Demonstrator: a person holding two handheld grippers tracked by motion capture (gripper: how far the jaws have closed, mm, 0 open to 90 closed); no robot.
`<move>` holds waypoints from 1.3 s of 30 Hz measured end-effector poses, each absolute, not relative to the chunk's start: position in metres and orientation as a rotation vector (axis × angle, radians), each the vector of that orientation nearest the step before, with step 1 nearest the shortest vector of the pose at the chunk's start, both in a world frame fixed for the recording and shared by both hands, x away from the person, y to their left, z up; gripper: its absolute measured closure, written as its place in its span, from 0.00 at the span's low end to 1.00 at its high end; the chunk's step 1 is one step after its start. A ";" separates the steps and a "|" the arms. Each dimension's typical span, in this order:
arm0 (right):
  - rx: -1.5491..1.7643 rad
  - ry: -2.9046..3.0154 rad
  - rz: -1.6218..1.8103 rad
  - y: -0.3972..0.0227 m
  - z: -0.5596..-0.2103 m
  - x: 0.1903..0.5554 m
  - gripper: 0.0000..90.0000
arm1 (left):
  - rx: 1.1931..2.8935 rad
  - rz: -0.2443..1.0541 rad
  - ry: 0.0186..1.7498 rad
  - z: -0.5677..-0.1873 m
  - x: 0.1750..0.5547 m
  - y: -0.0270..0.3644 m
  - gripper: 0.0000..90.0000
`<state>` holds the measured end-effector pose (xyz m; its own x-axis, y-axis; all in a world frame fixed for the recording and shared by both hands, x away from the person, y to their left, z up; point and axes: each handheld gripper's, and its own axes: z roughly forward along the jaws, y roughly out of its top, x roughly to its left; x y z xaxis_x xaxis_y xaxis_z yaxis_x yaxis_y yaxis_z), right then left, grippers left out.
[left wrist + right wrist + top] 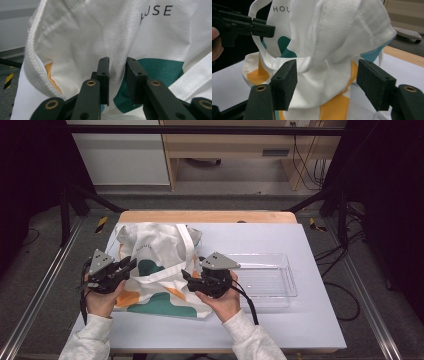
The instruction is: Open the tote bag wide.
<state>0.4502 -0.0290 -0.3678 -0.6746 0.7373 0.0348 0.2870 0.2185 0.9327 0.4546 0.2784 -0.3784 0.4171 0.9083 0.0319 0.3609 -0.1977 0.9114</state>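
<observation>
A white canvas tote bag [155, 270] with green and orange shapes lies crumpled on the left half of the table. My left gripper [131, 264] is at the bag's left edge. In the left gripper view its jaws [117, 65] stand a narrow gap apart, with the bag's cloth [100, 30] in that gap and the pads not pressing on it. My right gripper [186, 275] is at the bag's right side. Its jaws [327, 70] are wide apart around a raised bunch of the bag [332, 37], clear of the cloth. The left gripper [270, 28] also appears at the upper left there.
A clear plastic tray [290, 275] sits on the table to the right of the bag, just behind my right hand. The white tabletop [300, 330] has bare room at the front and right. Dark frame posts stand at the table's far corners.
</observation>
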 end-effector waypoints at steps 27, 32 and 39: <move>0.999 2.124 1.435 0.010 -0.380 0.471 0.91 | 1.778 0.702 1.085 -0.386 0.448 0.279 0.93; 0.973 2.149 1.434 0.009 -0.379 0.469 0.97 | 1.742 0.712 1.079 -0.381 0.447 0.280 0.76; 0.925 2.198 1.449 0.008 -0.384 0.458 0.97 | 1.714 0.700 1.052 -0.374 0.442 0.279 0.76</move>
